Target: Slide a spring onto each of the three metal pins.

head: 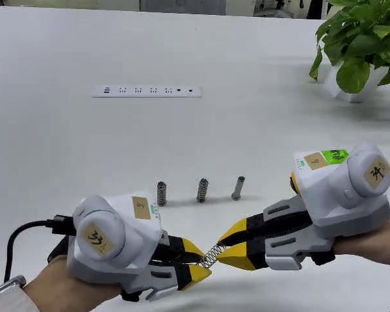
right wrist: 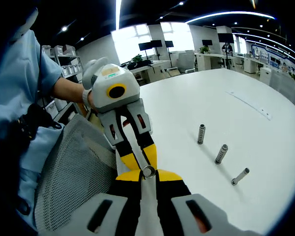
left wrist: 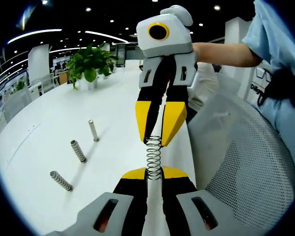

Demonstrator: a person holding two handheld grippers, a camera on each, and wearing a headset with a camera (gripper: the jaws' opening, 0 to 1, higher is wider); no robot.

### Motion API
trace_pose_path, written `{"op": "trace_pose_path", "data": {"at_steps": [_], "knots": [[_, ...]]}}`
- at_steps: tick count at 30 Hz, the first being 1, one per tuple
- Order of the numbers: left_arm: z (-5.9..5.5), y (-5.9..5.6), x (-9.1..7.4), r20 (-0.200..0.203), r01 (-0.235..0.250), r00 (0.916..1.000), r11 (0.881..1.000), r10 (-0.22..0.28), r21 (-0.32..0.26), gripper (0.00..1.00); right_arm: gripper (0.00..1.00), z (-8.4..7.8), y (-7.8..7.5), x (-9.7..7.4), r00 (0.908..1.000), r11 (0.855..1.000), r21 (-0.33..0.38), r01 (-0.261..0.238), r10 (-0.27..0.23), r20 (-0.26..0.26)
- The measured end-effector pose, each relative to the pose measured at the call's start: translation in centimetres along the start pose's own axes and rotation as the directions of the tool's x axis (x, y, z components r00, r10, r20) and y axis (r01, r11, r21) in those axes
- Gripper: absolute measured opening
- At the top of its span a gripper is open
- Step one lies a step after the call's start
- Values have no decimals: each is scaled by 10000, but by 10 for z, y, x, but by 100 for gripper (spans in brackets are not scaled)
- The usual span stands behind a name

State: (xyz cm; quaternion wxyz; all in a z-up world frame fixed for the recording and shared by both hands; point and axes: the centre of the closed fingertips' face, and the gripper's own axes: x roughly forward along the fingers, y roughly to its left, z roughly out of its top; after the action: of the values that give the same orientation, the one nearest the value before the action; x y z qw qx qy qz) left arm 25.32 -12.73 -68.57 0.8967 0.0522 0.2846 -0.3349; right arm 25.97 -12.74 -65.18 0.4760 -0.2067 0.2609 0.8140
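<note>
A: Where's the spring (head: 210, 255)?
B: Above the front edge of the desk (head: 65, 136); my left hand-held gripper (head: 199, 261) and right hand-held gripper (head: 228, 247) each pinch one end. It's light and bendy, so I'd grip near the end.

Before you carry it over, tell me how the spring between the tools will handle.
The spring is thin open-coiled wire, so probably light and bendy. Pinched only at its ends by the left tool and right tool, it could flick free. Round, it would likely roll on the smooth table.
</note>
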Motion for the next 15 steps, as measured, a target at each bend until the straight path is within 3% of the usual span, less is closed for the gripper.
{"op": "trace_pose_path", "data": {"at_steps": [7, 10, 15], "knots": [[-1, 1, 2, 50, 9, 10000, 10000, -9, 17, 9, 12, -1, 0, -2, 9999, 9997, -236, 54, -56, -84], [0, 2, 3, 120, 11, 9999, 10000, -11, 20, 9, 23, -2, 3, -2, 9993, 9990, -430, -116, 100, -361], [4, -1, 6, 160, 135, 9998, 9997, -138, 204, 9, 21, -3, 7, 1, 9933, 9934, -1031, -513, 401, -1080]]}}
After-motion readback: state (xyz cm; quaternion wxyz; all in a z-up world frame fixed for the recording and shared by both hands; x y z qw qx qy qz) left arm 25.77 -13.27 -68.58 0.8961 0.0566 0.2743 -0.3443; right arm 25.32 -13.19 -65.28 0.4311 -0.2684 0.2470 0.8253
